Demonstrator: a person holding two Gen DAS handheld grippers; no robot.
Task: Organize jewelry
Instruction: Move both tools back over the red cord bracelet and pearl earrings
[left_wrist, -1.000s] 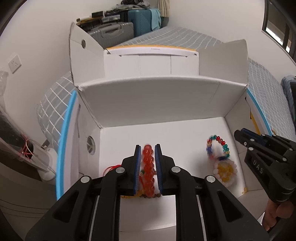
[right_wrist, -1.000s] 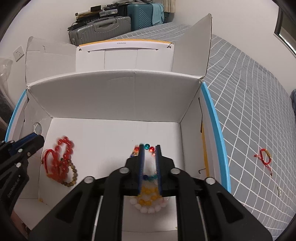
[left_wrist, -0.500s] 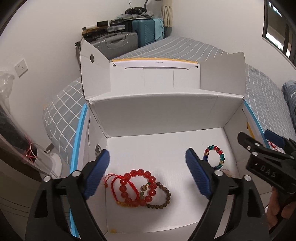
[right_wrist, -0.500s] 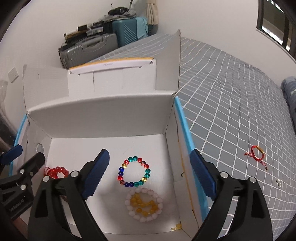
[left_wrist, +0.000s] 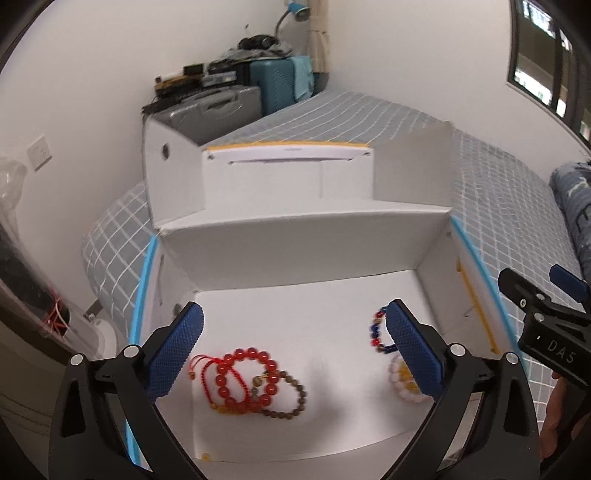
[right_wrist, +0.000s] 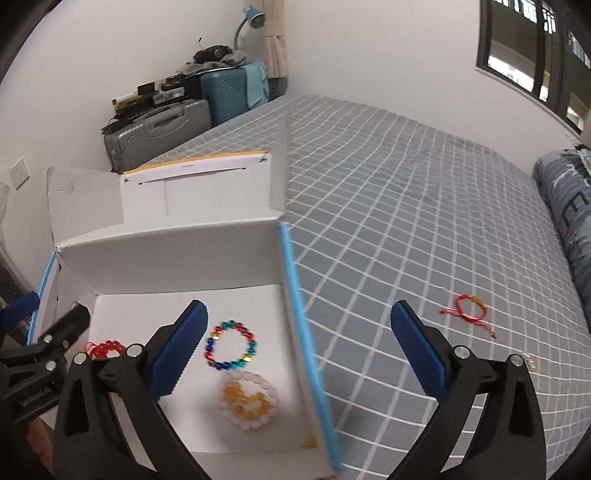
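Bracelets (left_wrist: 251, 384) lie below left claw (left_wrist: 295, 350).

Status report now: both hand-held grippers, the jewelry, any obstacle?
Left hand-held gripper and right hand-held gripper just opened, empty. Bracelets in white box. Red string bracelet waits on bed. Nothing blocking.

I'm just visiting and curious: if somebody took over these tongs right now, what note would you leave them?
Left tongs and right tongs: both have just been opening, nothing between them.
In the white box: red bead bracelet, brown bead bracelet, multicolour bracelet, white and yellow bracelet.
Left: red string bracelet on the bed beside the box.
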